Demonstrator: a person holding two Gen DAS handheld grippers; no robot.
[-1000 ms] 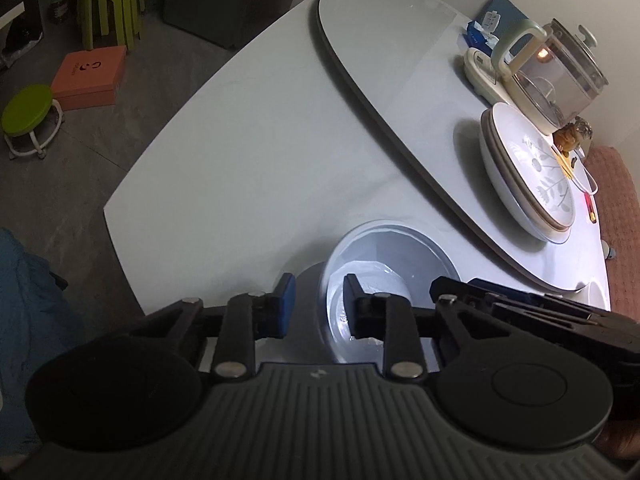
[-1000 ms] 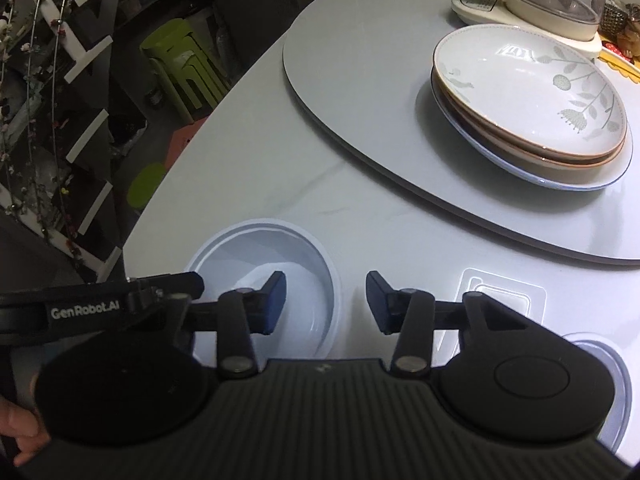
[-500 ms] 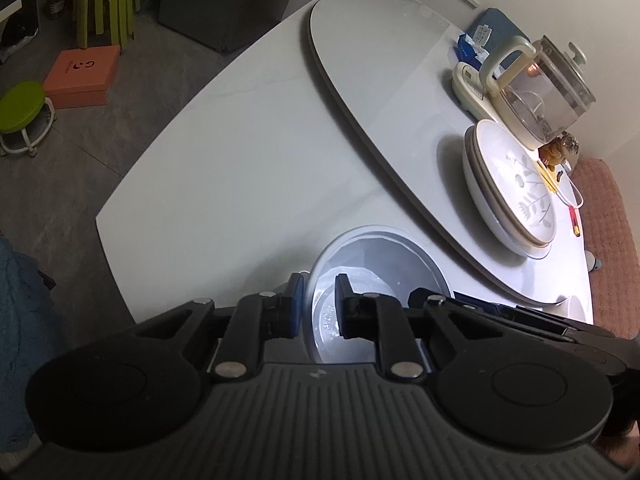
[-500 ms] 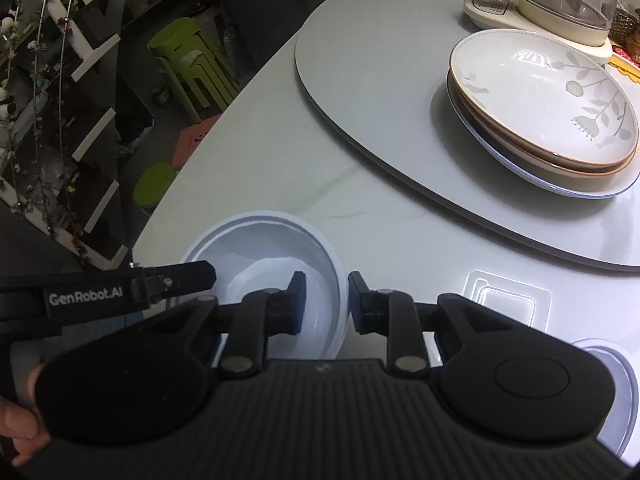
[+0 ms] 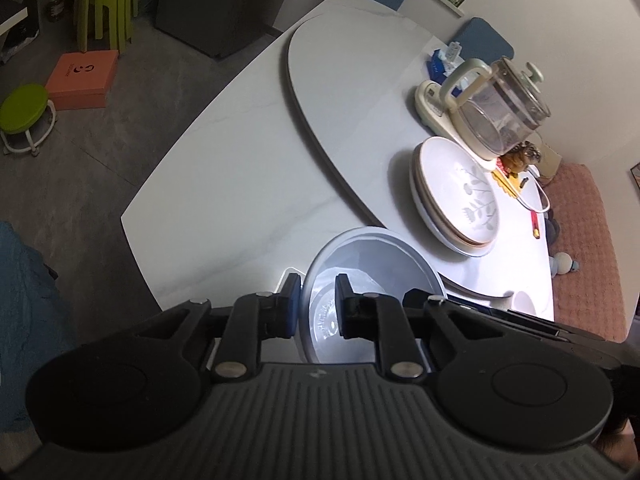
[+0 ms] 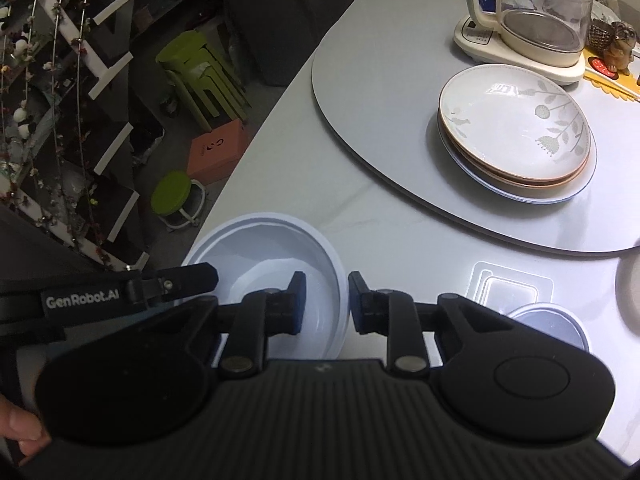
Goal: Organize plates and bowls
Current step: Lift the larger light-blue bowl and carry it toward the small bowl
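Observation:
A white plastic bowl (image 5: 372, 268) is held up off the white table, tilted. My left gripper (image 5: 316, 300) is shut on its left rim. My right gripper (image 6: 326, 300) is shut on its right rim; the bowl also shows in the right wrist view (image 6: 264, 256). A stack of floral plates (image 6: 516, 132) sits on the grey turntable (image 6: 380, 92), ahead and to the right; it also shows in the left wrist view (image 5: 456, 196).
A glass kettle (image 6: 536, 12) on its base stands behind the plates. A clear square lid (image 6: 508, 284) and a small round container (image 6: 552, 320) lie on the table (image 5: 240, 168) near my right gripper. Green stools and an orange box are on the floor at left.
Both grippers have closed onto the bowl's rim and lifted it off the table, tilting it. The views have risen and pulled back from the table.

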